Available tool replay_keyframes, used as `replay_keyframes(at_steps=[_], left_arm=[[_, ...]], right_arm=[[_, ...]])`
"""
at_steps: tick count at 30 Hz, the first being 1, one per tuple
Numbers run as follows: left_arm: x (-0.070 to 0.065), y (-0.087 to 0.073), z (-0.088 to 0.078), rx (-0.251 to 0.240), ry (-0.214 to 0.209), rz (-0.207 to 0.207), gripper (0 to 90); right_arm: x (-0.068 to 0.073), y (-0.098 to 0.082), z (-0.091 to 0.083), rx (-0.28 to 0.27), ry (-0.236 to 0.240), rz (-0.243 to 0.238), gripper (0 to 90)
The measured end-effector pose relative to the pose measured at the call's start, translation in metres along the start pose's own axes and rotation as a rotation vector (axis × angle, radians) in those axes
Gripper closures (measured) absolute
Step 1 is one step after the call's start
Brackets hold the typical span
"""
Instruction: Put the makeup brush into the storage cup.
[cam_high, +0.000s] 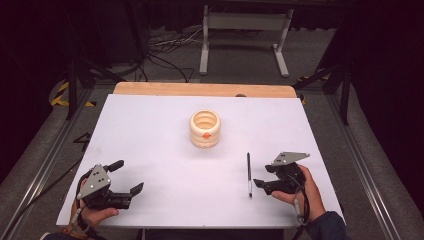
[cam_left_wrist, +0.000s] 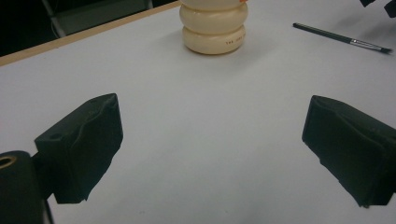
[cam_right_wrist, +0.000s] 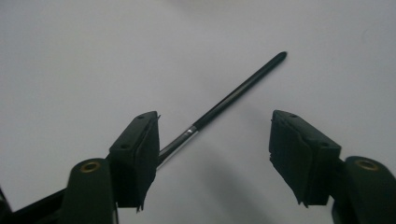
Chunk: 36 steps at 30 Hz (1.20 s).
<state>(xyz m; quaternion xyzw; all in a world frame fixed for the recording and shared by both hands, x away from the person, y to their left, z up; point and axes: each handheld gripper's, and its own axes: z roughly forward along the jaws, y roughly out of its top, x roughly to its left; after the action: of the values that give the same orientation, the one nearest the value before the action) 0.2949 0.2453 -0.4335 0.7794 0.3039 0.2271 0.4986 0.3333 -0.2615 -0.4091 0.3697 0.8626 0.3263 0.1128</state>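
A thin black paintbrush (cam_high: 249, 174) with a silver ferrule lies on the white table top (cam_high: 165, 150), right of centre. My right gripper (cam_high: 263, 175) hovers just right of it, held in a hand, jaws open. In the right gripper view the paintbrush (cam_right_wrist: 233, 95) runs slantwise on the table between and beyond my right gripper's (cam_right_wrist: 215, 140) jaws. Its ferrule end passes behind the left one, and no pad presses on it. A cream ribbed holder (cam_high: 205, 129) with an orange spot stands mid-table. My left gripper (cam_high: 129, 176) rests at the near left, wide open and empty.
In the left gripper view the cream holder (cam_left_wrist: 214, 28) stands ahead of my left gripper (cam_left_wrist: 212, 135), with the paintbrush (cam_left_wrist: 341, 38) to its right. A wooden strip (cam_high: 200, 89) edges the table's far side. A metal stand (cam_high: 245, 30) and cables sit on the floor beyond.
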Motion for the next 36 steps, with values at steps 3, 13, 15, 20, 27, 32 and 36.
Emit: replay_keyframes(at_steps=[3, 13, 15, 20, 27, 32, 36], left_arm=[[0.000, 0.000, 0.000, 0.000, -0.002, -0.001, 6.0], [-0.002, 0.001, 0.004, 0.014, -0.024, 0.008, 6.2], [-0.002, 0.001, 0.004, 0.012, -0.025, 0.004, 6.4], [-0.002, 0.001, 0.005, 0.020, -0.020, 0.003, 6.9], [-0.004, 0.001, 0.006, 0.041, -0.032, 0.010, 7.5], [-0.004, 0.000, 0.006, 0.049, -0.038, 0.007, 7.6], [-0.005, 0.000, 0.007, 0.056, -0.040, 0.012, 7.7]], right_arm=[[0.005, 0.010, 0.010, 0.084, 0.039, 0.023, 40.6], [0.019, 0.021, 0.039, 0.240, 0.016, 0.022, 45.8], [0.019, 0.019, 0.044, 0.269, 0.024, 0.012, 50.0], [0.016, 0.020, 0.043, 0.280, 0.011, 0.010, 61.5], [0.019, 0.028, 0.048, 0.349, -0.029, -0.045, 68.5], [0.015, 0.033, 0.050, 0.380, -0.031, -0.028, 77.1], [0.014, 0.037, 0.051, 0.412, -0.036, -0.042, 83.9]])
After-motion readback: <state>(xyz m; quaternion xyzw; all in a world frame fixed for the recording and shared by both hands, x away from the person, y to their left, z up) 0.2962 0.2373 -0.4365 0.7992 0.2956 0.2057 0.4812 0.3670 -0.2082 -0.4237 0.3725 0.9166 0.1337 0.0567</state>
